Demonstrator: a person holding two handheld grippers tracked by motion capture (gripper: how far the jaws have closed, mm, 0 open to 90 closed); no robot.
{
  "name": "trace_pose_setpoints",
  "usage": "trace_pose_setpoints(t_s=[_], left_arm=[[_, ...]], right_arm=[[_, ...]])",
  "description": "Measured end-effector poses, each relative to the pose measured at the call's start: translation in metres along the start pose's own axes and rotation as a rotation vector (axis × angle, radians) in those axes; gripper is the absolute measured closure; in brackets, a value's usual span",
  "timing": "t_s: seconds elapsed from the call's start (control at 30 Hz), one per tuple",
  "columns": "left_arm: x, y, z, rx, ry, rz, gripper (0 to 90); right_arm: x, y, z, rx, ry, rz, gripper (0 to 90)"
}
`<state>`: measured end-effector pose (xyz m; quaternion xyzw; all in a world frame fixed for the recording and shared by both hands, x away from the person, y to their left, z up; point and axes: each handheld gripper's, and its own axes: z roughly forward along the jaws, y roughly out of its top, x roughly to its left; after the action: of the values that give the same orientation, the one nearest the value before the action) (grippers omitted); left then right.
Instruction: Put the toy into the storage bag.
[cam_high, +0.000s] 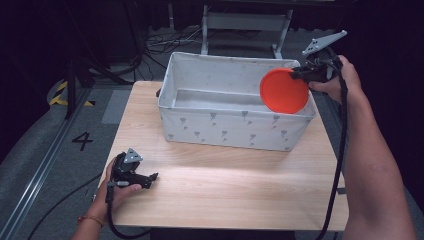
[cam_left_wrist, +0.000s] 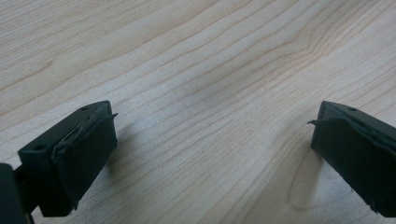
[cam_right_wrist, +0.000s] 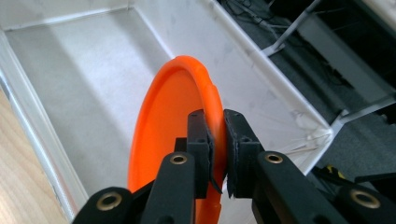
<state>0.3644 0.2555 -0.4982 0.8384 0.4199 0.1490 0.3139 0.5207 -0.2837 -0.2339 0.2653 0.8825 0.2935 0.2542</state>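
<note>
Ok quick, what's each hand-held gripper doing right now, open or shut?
Left hand-held gripper: open, holding nothing, low over the wooden table.
Right hand-held gripper: shut on the orange plate, over the white bin.

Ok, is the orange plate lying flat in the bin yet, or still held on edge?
Held on edge. The right gripper pinches the orange plate by its rim, upright above the bin.

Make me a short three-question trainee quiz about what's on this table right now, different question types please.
1. True or false: the right gripper is pinching the rim of the round orange plastic plate.
2. Where is the plate held? A) flat on the wooden table B) over the white fabric bin C) under the table
3. Fill in: the left gripper fingers are ____.

Key: 1 true; 2 B; 3 open
</note>
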Motion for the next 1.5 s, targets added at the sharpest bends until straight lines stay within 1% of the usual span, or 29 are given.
trace_pose_setpoints(t_s=[0.13, 0.17, 0.2, 0.23, 0.27, 0.3, 0.37, 0.47, 0.53, 0.63, 0.77, 0.8, 0.9, 1.1, 1.2, 1.3, 1.33, 1.5], left_arm=[[0.0, 0.0, 0.0, 0.0, -0.002, -0.005, 0.6], [0.0, 0.0, 0.0, 0.0, 0.0, 0.0, 0.6], [0.0, 0.0, 0.0, 0.0, 0.0, 0.0, 0.5], [0.0, 0.0, 0.0, 0.0, 0.0, 0.0, 0.5], [0.0, 0.0, 0.0, -0.001, -0.002, -0.003, 0.5], [0.0, 0.0, 0.0, -0.001, -0.002, -0.003, 0.5], [0.0, 0.0, 0.0, 0.001, -0.003, -0.004, 0.6], [0.0, 0.0, 0.0, 0.0, 0.0, 0.0, 0.6], [0.0, 0.0, 0.0, 0.001, -0.002, -0.004, 0.5], [0.0, 0.0, 0.0, 0.0, -0.001, 0.0, 0.6], [0.0, 0.0, 0.0, 0.001, -0.003, -0.004, 0.5], [0.0, 0.0, 0.0, 0.001, -0.003, -0.004, 0.5], [0.0, 0.0, 0.0, -0.001, -0.002, -0.002, 0.6], [0.0, 0.0, 0.0, 0.001, -0.003, -0.004, 0.6], [0.0, 0.0, 0.0, 0.0, -0.001, 0.0, 0.6], [0.0, 0.0, 0.0, 0.0, -0.002, -0.004, 0.5], [0.0, 0.0, 0.0, 0.0, 0.0, 0.0, 0.5], [0.0, 0.0, 0.0, -0.001, -0.002, -0.003, 0.5]], right_arm=[[0.001, -0.006, 0.005, 0.004, 0.048, -0.016, 82.1], [0.002, -0.007, 0.006, 0.016, 0.054, -0.025, 82.1], [0.002, -0.007, 0.006, 0.016, 0.054, -0.025, 82.1], [0.003, -0.008, 0.007, 0.023, 0.061, -0.033, 82.1], [0.006, -0.011, 0.009, 0.041, 0.081, -0.058, 82.1], [0.006, -0.011, 0.009, 0.041, 0.081, -0.058, 82.1], [0.008, -0.013, 0.01, 0.053, 0.107, -0.079, 82.1], [0.012, -0.017, 0.013, 0.081, 0.139, -0.103, 82.1], [0.014, -0.018, 0.015, 0.102, 0.155, -0.119, 82.1], [0.017, -0.02, 0.02, 0.123, 0.179, -0.137, 82.0], [0.023, -0.018, 0.025, 0.152, 0.199, -0.159, 81.9], [0.023, -0.018, 0.025, 0.152, 0.199, -0.159, 81.9], [0.027, -0.017, 0.033, 0.185, 0.203, -0.175, 81.8], [0.029, -0.018, 0.043, 0.232, 0.214, -0.181, 81.8], [0.028, -0.02, 0.048, 0.255, 0.222, -0.178, 81.8], [0.027, -0.02, 0.052, 0.278, 0.219, -0.177, 81.7], [0.027, -0.02, 0.054, 0.288, 0.217, -0.177, 81.8], [0.029, -0.021, 0.062, 0.33, 0.225, -0.18, 81.5]])
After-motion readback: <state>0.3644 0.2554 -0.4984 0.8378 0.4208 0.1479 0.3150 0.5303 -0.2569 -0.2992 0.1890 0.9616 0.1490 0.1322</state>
